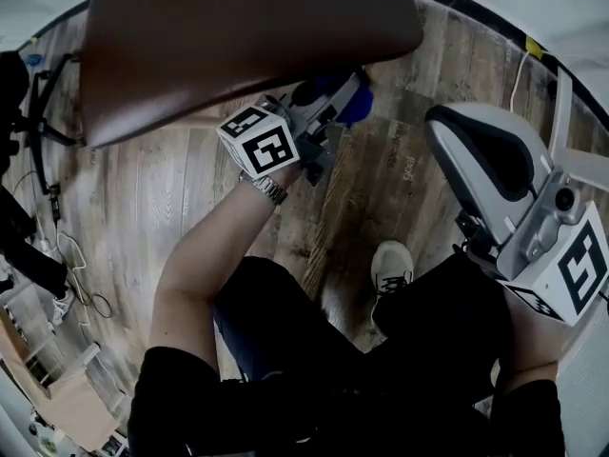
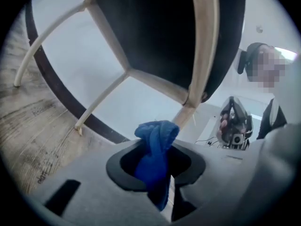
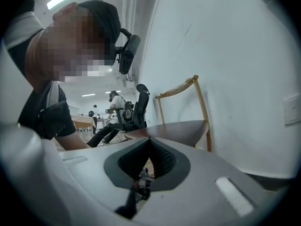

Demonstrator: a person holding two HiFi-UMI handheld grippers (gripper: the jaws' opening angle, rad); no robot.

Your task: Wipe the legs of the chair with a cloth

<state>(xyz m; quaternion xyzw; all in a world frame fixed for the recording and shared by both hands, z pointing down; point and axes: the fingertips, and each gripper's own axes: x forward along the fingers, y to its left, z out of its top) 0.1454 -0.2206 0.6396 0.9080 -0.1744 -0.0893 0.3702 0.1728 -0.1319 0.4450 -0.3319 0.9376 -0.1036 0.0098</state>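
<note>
Hanging over the top of the head view, the brown chair seat (image 1: pixel 238 36) is hiding the chair legs from that camera. A white shoe (image 1: pixel 391 265) is standing on the wood floor (image 1: pixel 152 208) below it, and black cables (image 1: pixel 43 141) are lying at the left edge.

The left gripper view is looking up from under the seat, so it is showing what the head view is not: the pale wooden legs and crossbars. There the left gripper (image 2: pixel 159 149) is squeezing tight on the blue cloth (image 2: pixel 157 131). The bunched top of the cloth is sitting right at the nearest chair leg (image 2: pixel 204 55), just past where a crossbar is joining it. I cannot tell if it is touching or only just beside.

The right gripper (image 3: pixel 149 142) is being held up well apart from the legs, with its jaws pressed together and nothing between them. Its view is showing a white wall (image 3: pixel 225 55), the chair back (image 3: pixel 181 87) and a black office chair (image 3: pixel 138 107) far behind.
</note>
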